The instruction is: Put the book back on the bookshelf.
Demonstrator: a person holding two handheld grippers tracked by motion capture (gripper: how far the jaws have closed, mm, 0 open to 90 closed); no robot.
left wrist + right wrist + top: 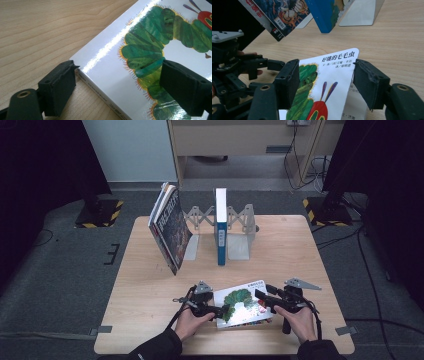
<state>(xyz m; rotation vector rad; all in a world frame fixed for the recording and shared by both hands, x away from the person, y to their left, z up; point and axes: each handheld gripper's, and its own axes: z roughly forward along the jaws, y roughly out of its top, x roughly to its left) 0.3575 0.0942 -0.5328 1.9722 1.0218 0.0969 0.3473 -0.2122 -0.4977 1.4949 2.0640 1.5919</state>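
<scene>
On a wooden counter (pixel 150 285), the left gripper (pixel 221 310) straddles the near-left corner of a caterpillar book (pixel 243 301), jaws apart and not pressing. The book lies flat at the counter's near edge. At its right side, the right gripper (pixel 262 295) holds its jaws apart around the book's edge.

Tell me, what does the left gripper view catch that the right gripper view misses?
Left gripper view alone: the caterpillar book's spine with its small print, seen up close at the book's corner, one jaw beside the spine and the other over the cover, standing open.
Right gripper view alone: the title on the cover, the left gripper, a leaning book, a blue book and a metal bookend.
Both: the caterpillar book lying on the wooden table.
</scene>
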